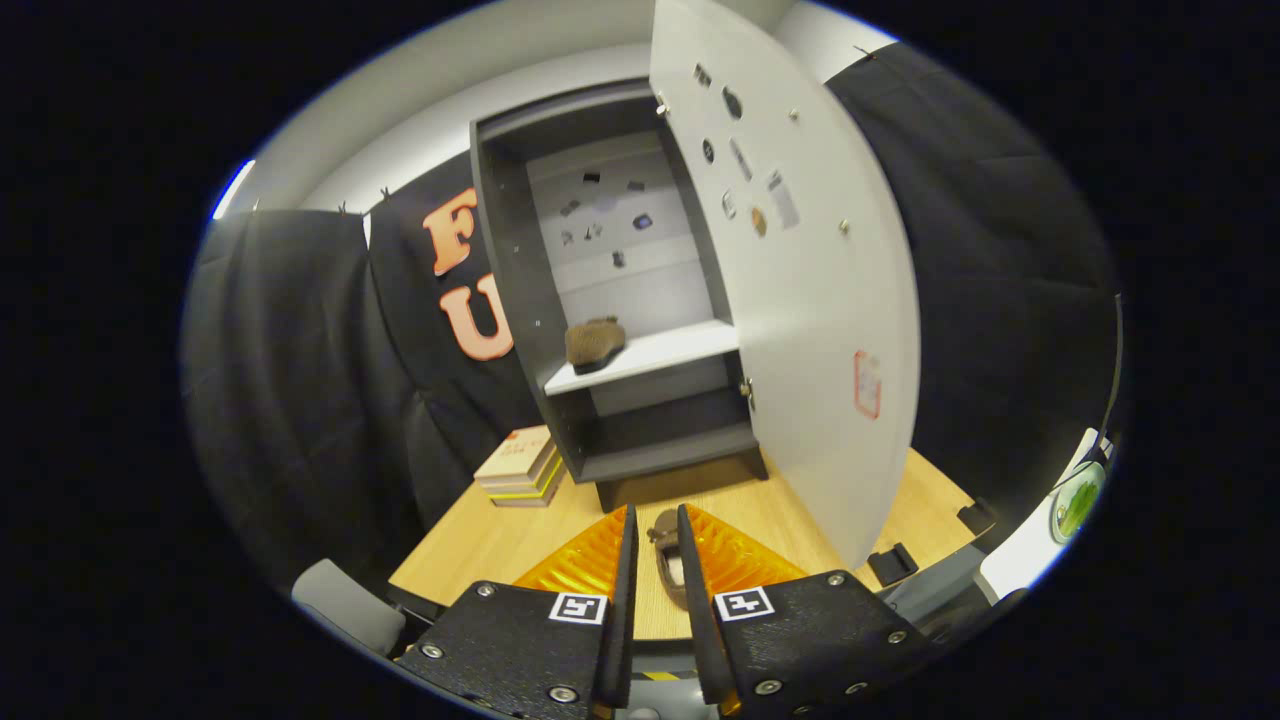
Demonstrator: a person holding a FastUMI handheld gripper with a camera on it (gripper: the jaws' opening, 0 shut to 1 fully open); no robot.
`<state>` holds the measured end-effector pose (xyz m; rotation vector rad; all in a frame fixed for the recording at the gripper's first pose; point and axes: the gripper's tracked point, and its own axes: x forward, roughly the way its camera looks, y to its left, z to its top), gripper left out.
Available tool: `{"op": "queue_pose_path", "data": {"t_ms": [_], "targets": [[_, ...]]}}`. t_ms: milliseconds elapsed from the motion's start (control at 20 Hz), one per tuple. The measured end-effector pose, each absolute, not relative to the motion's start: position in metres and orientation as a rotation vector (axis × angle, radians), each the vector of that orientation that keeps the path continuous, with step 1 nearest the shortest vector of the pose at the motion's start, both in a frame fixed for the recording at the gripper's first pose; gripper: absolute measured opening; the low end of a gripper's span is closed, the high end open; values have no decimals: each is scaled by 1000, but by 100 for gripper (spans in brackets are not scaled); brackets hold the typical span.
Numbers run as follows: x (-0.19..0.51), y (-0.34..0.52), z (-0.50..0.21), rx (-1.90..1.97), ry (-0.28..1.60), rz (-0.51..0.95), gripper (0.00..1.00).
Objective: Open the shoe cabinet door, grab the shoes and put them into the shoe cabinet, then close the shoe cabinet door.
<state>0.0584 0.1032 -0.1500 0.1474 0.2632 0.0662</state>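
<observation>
The shoe cabinet (pixel 520 300) stands on the wooden table beyond my fingers. Its white door (pixel 820 330) is swung wide open to the right. One brown shoe (pixel 595 343) lies on the white shelf (pixel 670 355) inside, toward its left end. A second brown shoe (pixel 672 562) sits in the narrow gap between my two fingers, and my gripper (pixel 657 512) is shut on it, low over the table in front of the cabinet. Most of this shoe is hidden by the fingers.
A stack of flat boxes (pixel 520 468) rests on the table (pixel 480 545) left of the cabinet. Two small black clips (pixel 893 563) lie near the table's right edge, under the open door. A grey chair back (pixel 345 603) stands off the near left corner.
</observation>
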Motion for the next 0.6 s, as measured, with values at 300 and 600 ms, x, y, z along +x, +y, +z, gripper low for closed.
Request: {"op": "queue_pose_path", "data": {"t_ms": [300, 600], "targets": [[96, 140, -233, 148, 373, 134, 26], [159, 154, -303, 145, 474, 150, 26]]}}
